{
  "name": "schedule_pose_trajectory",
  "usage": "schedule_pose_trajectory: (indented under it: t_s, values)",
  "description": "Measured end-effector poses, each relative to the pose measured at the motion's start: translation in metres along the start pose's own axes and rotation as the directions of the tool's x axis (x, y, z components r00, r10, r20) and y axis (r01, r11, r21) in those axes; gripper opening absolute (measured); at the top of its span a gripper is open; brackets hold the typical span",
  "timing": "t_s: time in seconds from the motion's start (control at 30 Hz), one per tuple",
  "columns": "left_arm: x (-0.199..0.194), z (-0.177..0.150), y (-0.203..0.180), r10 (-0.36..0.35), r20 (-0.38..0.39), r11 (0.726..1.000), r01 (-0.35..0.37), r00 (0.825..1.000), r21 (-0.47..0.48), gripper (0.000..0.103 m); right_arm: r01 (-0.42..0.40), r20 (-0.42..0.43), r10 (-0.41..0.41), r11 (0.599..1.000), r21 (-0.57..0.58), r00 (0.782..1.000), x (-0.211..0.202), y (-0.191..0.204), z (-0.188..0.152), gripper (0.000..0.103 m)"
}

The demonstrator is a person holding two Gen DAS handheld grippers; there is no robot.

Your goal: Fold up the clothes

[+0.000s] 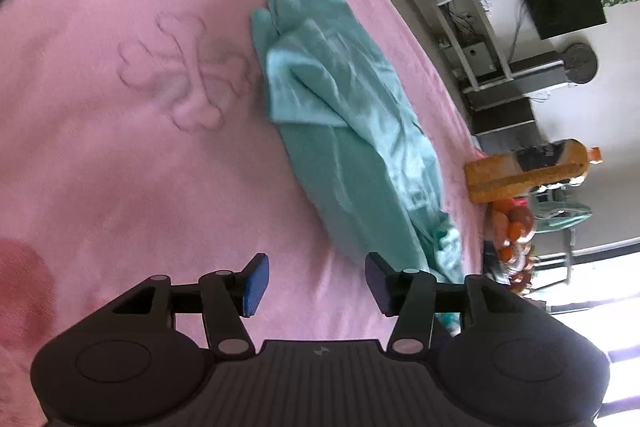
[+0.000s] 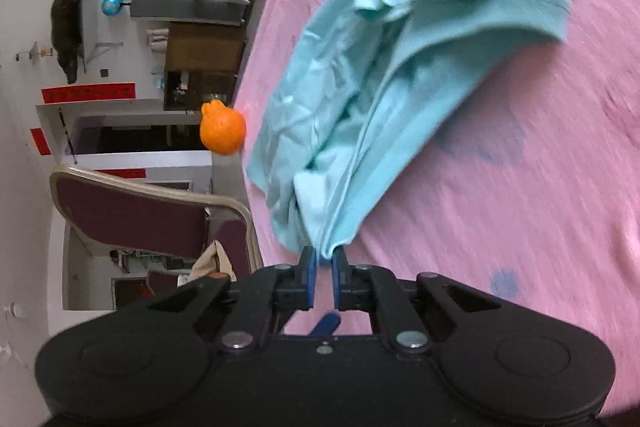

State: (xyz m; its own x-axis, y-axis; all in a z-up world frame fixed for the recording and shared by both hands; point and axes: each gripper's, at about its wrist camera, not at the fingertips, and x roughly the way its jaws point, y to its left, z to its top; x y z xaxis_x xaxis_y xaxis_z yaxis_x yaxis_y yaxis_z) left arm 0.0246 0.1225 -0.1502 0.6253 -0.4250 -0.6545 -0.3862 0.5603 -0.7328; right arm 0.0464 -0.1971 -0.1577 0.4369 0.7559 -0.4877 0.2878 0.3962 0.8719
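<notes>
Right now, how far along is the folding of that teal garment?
Early stage. Done: nothing looks folded; the teal garment lies crumpled in a long bunch on the pink blanket. In hand: the right gripper is shut on a gathered edge of the garment. The left gripper is open and empty, above the blanket beside the cloth. Left: spread it flat, then make every fold.

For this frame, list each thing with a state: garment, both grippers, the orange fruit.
teal garment: crumpled, unfolded, one edge pinched and lifted
right gripper: shut on the garment
left gripper: open, empty, above the pink blanket
orange fruit: loose on the blanket edge
</notes>
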Motion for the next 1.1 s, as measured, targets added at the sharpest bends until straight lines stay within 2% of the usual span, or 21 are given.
schedule_pose_trajectory:
  t_s: [0.07, 0.3, 0.47, 0.57, 0.67, 0.73, 0.9, 1.0, 1.1]
  values:
    - [0.004, 0.0, -0.001, -0.022, -0.008, 1.0, 0.022, 1.0, -0.02, 0.054, 0.016, -0.005, -0.016, 1.0, -0.007, 1.0, -0.003, 0.0, -0.004, 0.006]
    - [0.02, 0.016, -0.01, 0.03, 0.024, 0.995, -0.028, 0.999, -0.101, 0.052, 0.052, -0.021, -0.054, 0.998, -0.047, 0.998, -0.012, 0.001, -0.012, 0.005]
    - [0.041, 0.029, -0.016, 0.042, 0.022, 0.993, -0.04, 0.999, -0.113, 0.036, 0.045, -0.021, -0.046, 0.997, -0.057, 0.999, -0.017, -0.002, -0.012, 0.006]
    - [0.048, 0.033, -0.012, 0.027, 0.006, 0.992, -0.026, 1.0, -0.12, 0.025, 0.039, 0.0, -0.039, 0.998, -0.051, 0.999, -0.026, -0.003, -0.007, 0.007]
    - [0.05, 0.034, -0.009, 0.023, 0.007, 0.993, -0.022, 1.0, -0.112, 0.008, 0.037, 0.03, -0.036, 0.998, -0.052, 0.999, -0.039, -0.003, 0.0, 0.013]
    - [0.046, 0.033, -0.008, 0.024, 0.015, 0.995, -0.023, 1.0, -0.095, 0.001, 0.038, 0.051, -0.035, 0.998, -0.056, 0.998, -0.049, -0.002, 0.006, 0.016]
    - [0.012, 0.028, -0.025, 0.051, 0.094, 0.998, -0.055, 0.994, 0.038, 0.001, 0.054, 0.154, -0.042, 0.996, -0.072, 0.987, -0.088, 0.003, 0.019, 0.028]
    - [-0.017, 0.021, -0.037, 0.047, 0.155, 0.989, -0.067, 0.987, 0.128, 0.001, 0.083, 0.232, -0.059, 0.992, -0.095, 0.971, -0.116, 0.009, 0.027, 0.032]
    - [-0.046, 0.009, -0.037, 0.053, 0.199, 0.984, -0.085, 0.979, 0.159, 0.001, 0.15, 0.312, -0.108, 0.982, -0.114, 0.944, -0.142, 0.011, 0.036, 0.044]
